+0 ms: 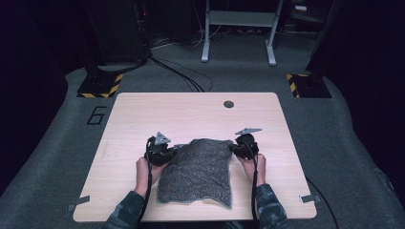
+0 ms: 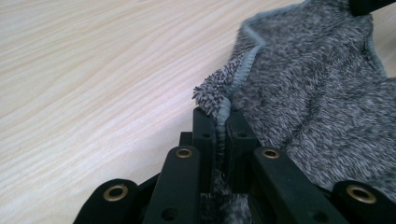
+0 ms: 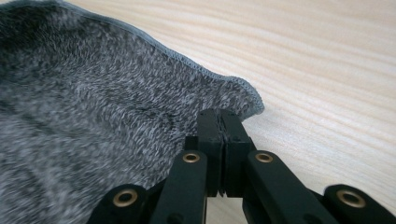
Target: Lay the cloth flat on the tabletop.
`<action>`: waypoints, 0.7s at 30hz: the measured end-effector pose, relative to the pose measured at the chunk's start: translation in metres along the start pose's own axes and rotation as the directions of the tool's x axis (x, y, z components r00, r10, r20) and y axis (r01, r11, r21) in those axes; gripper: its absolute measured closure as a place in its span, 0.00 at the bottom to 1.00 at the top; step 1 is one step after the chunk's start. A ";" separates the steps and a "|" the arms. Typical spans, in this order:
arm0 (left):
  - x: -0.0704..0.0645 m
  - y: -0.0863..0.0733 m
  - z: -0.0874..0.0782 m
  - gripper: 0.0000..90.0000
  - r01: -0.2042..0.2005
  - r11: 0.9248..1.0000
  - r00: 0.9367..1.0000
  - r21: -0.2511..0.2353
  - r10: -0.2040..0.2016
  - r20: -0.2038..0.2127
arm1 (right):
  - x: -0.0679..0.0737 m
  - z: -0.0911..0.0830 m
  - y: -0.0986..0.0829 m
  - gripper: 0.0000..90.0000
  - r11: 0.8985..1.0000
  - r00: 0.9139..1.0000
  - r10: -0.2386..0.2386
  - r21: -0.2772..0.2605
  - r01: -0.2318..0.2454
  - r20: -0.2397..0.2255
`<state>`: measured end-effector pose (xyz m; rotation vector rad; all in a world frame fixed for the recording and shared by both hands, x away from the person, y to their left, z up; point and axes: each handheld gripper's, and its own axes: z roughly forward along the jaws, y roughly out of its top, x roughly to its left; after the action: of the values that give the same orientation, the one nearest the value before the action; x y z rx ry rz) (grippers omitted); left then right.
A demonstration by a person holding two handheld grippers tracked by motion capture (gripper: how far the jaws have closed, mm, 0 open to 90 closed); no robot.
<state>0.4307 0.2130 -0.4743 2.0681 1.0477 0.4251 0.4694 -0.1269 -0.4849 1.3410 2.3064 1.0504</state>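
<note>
A grey fuzzy cloth (image 1: 197, 171) lies spread on the light wooden surface (image 1: 143, 114), in the lower middle of the high view, its near edge close to the bottom rim of the surface. The left tool (image 1: 168, 150) sits at the cloth's upper left corner, and the right tool (image 1: 235, 148) at its upper right corner, each held in a hand that comes up from the bottom of the frame. In the left gripper view, the left tool (image 2: 222, 122) has its black jaws pinched tight on the stitched hem of the cloth (image 2: 317, 93), a tuft of pile sticking out above them. In the right gripper view, the right tool (image 3: 219, 122) is likewise clamped on the cloth (image 3: 93, 116) just below its curled corner, with bare wood (image 3: 327, 70) to the right.
</note>
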 end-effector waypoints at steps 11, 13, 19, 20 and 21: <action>0.007 -0.017 -0.024 0.94 0.060 0.998 0.997 -0.034 -0.058 0.042 | 0.014 -0.044 -0.009 1.00 0.995 1.000 -0.016 -0.098 0.013 -0.026; 0.007 -0.019 -0.027 0.94 0.063 0.997 0.997 -0.042 -0.060 0.048 | 0.016 -0.049 -0.011 1.00 0.994 0.999 -0.024 -0.105 0.021 -0.029; 0.004 -0.028 -0.034 0.95 0.069 0.997 0.995 -0.027 -0.067 0.071 | 0.023 -0.066 -0.022 1.00 0.991 0.998 -0.033 -0.130 0.027 -0.045; 0.003 -0.029 -0.034 0.95 0.067 0.997 0.995 -0.029 -0.065 0.070 | 0.024 -0.068 -0.023 1.00 0.991 0.998 -0.034 -0.130 0.028 -0.043; 0.003 -0.029 -0.034 0.95 0.067 0.998 0.995 -0.023 -0.065 0.069 | 0.025 -0.069 -0.024 1.00 0.991 0.998 -0.040 -0.129 0.034 -0.045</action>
<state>0.3968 0.2424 -0.4745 2.0059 1.0617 0.3305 0.4028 -0.1442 -0.4509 1.2321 2.2456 1.2092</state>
